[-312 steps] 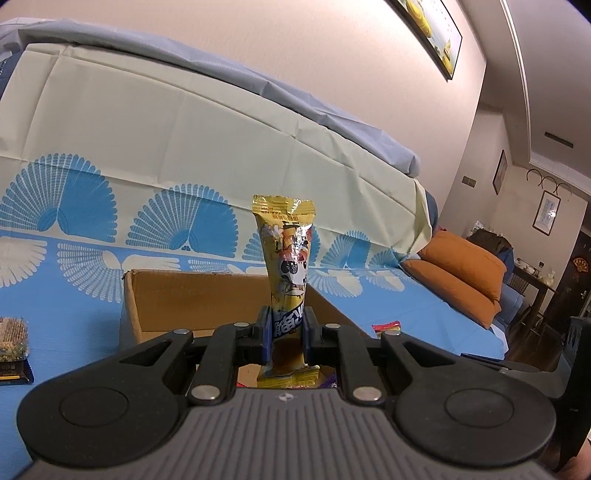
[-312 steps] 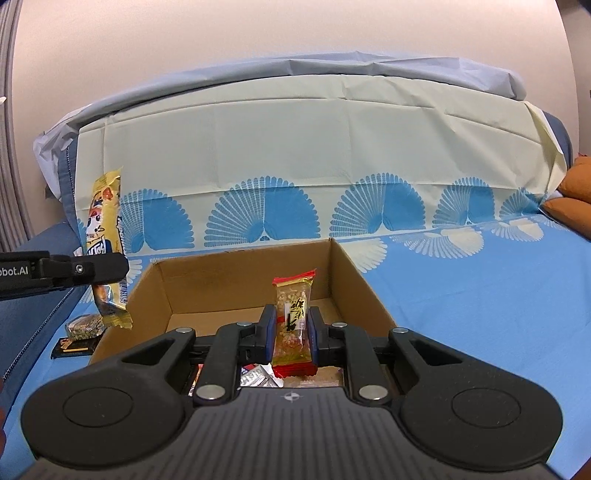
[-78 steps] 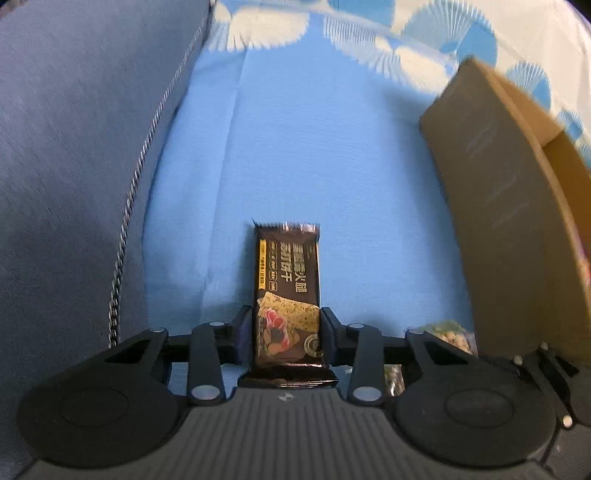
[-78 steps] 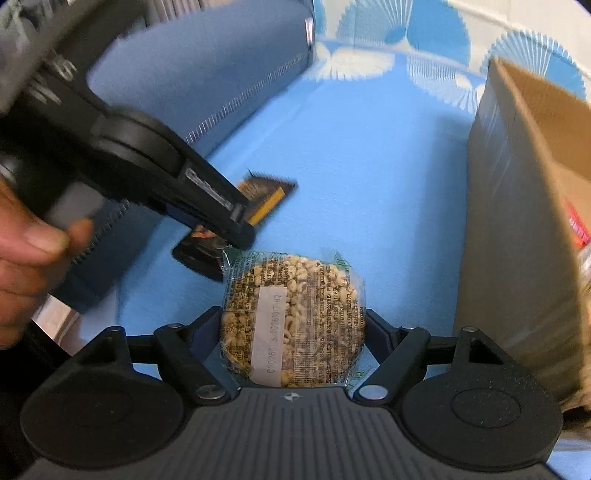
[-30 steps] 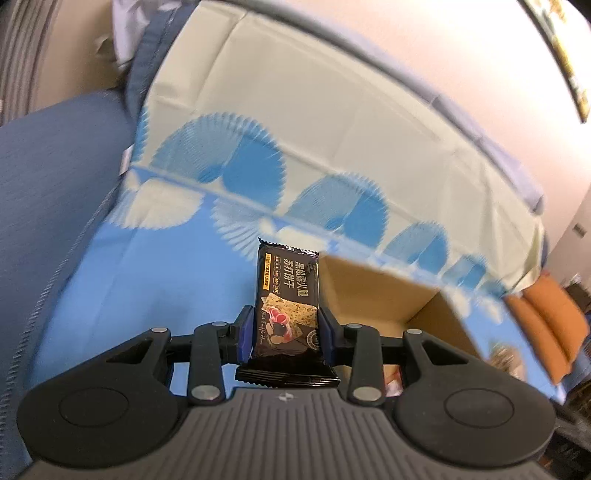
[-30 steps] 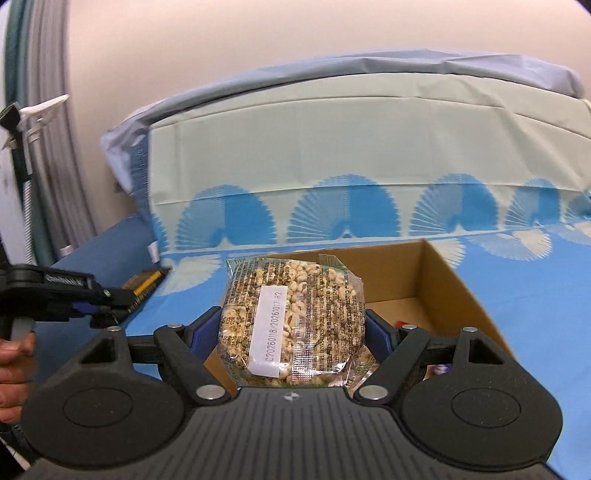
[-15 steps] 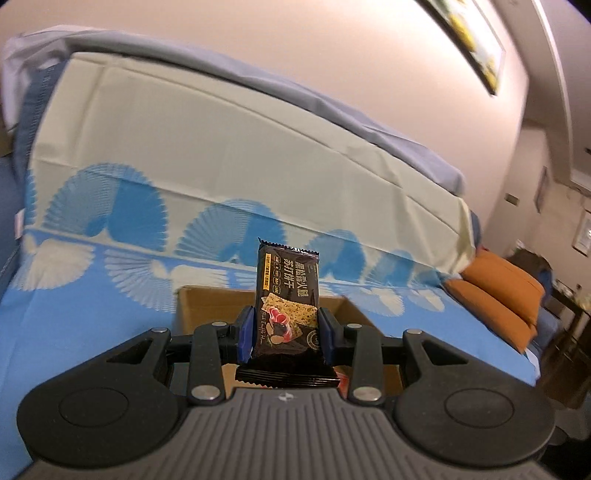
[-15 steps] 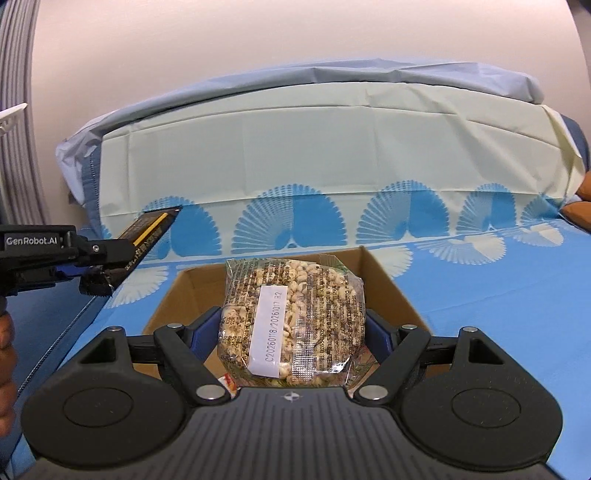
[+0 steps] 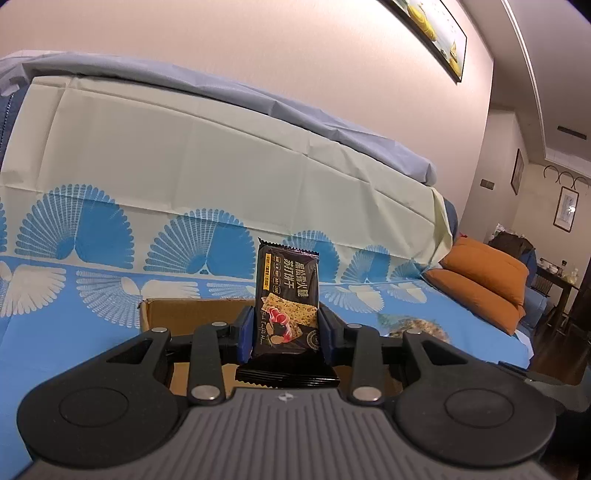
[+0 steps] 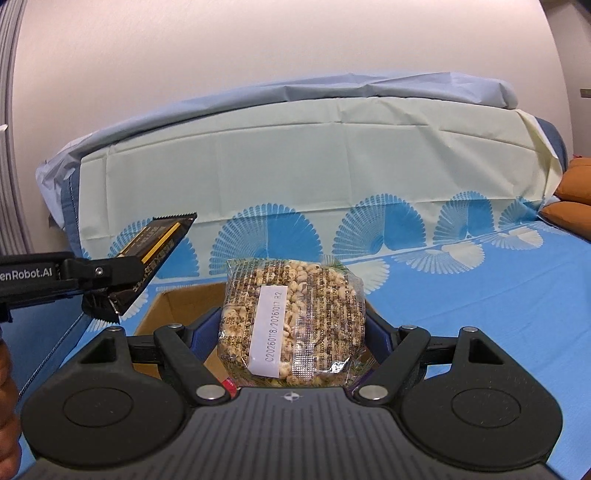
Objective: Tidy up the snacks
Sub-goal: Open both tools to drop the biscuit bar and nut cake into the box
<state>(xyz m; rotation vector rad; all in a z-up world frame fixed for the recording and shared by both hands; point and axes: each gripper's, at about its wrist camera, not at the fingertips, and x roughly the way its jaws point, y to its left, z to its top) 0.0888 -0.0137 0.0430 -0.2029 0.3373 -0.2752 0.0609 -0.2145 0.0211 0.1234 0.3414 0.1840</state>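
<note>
Left gripper (image 9: 286, 334) jaws clamp black cracker packet (image 9: 287, 295), upright; right gripper (image 10: 293, 332) jaws clamp puffed-grain cake (image 10: 291, 317).

This was a home, a living room by the look of it. A long sofa (image 9: 221, 155) stood against a plain wall, draped in a pale cloth (image 9: 184, 177) printed with blue fans, with a grey-blue sheet (image 10: 295, 92) over its back. Two orange cushions (image 9: 484, 280) lay stacked at its far end. A framed picture (image 9: 428, 29) hung high above the sofa, and smaller frames (image 9: 567, 208) hung on the wall of an adjoining area. There a dark wooden table (image 9: 554, 280) carried small household items, too small to identify.
</note>
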